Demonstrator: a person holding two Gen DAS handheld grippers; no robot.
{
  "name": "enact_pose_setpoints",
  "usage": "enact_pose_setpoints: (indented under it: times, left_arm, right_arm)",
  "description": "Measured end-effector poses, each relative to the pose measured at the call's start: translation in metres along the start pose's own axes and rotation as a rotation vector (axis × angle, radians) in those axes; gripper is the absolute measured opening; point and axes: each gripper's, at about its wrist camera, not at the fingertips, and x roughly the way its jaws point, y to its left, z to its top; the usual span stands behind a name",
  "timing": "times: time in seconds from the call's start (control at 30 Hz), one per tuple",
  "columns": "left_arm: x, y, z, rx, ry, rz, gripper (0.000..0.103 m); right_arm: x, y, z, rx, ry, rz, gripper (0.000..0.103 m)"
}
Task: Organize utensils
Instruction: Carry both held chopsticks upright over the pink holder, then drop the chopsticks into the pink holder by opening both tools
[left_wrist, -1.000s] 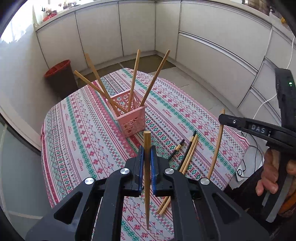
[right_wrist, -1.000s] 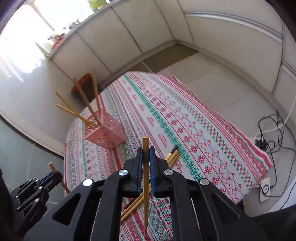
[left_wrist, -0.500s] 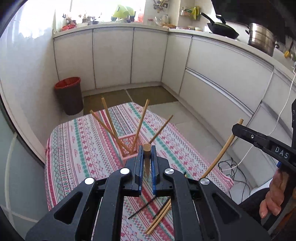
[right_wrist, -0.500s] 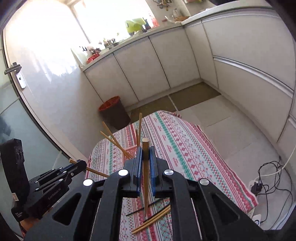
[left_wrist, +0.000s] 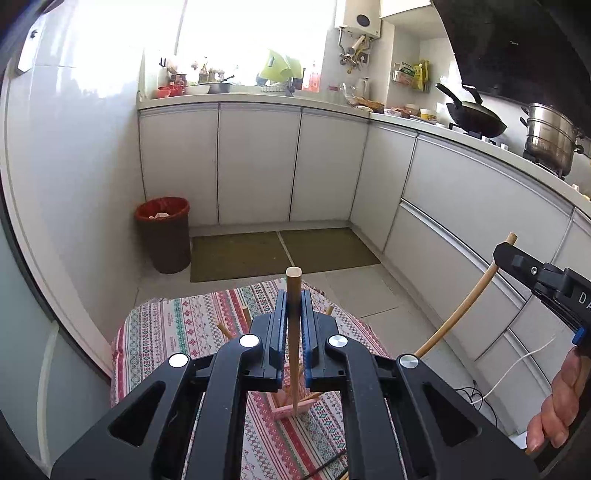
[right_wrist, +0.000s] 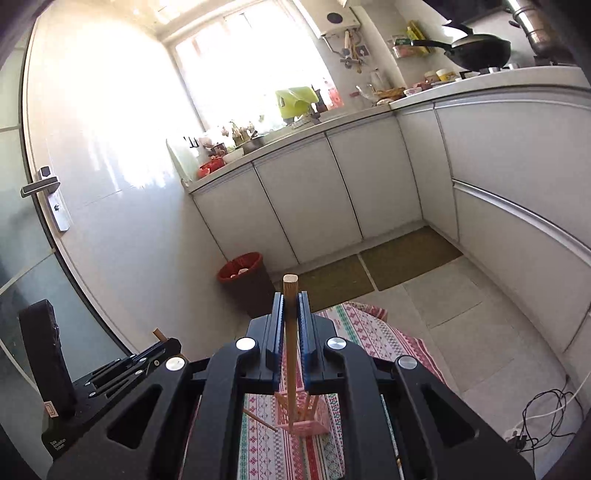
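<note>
My left gripper (left_wrist: 292, 295) is shut on a wooden chopstick (left_wrist: 294, 332) held upright, its lower tip hanging over the pink slotted utensil basket (left_wrist: 284, 408) on the patterned tablecloth (left_wrist: 184, 325). My right gripper (right_wrist: 290, 295) is shut on another wooden chopstick (right_wrist: 290, 350), its tip just above the same pink basket (right_wrist: 306, 417), which holds several chopsticks. The right gripper also shows at the right edge of the left wrist view (left_wrist: 546, 280). The left gripper shows at the lower left of the right wrist view (right_wrist: 122, 373).
A red-rimmed waste bin (left_wrist: 162, 236) stands on the floor beyond the table. White kitchen cabinets (left_wrist: 258, 166) line the walls. Loose chopsticks (left_wrist: 332, 465) lie on the cloth near me. Cables (right_wrist: 543, 413) lie on the floor at right.
Both grippers have risen and tilted up to level, so the chopsticks now hang over the basket. The table has dropped low in both views.
</note>
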Motion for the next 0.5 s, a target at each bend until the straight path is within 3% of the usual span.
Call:
enact_pose_setpoints:
  times: [0.33, 0.4, 0.47, 0.5]
  left_arm:
    - [0.054, 0.016, -0.013, -0.035, 0.057, 0.011, 0.008]
    - [0.063, 0.018, -0.023, -0.039, 0.085, 0.001, 0.013]
    - [0.06, 0.022, -0.029, -0.066, 0.069, -0.017, 0.028]
    - [0.057, 0.024, -0.029, -0.082, 0.052, -0.017, 0.029]
  right_arm:
    - [0.06, 0.008, -0.015, -0.056, 0.009, -0.011, 0.008]
    - [0.07, 0.01, -0.02, -0.074, 0.006, -0.014, 0.008]
    - [0.078, 0.013, -0.026, -0.088, 0.01, -0.019, 0.008]
    - [0.081, 0.014, -0.029, -0.096, 0.009, -0.022, 0.008]
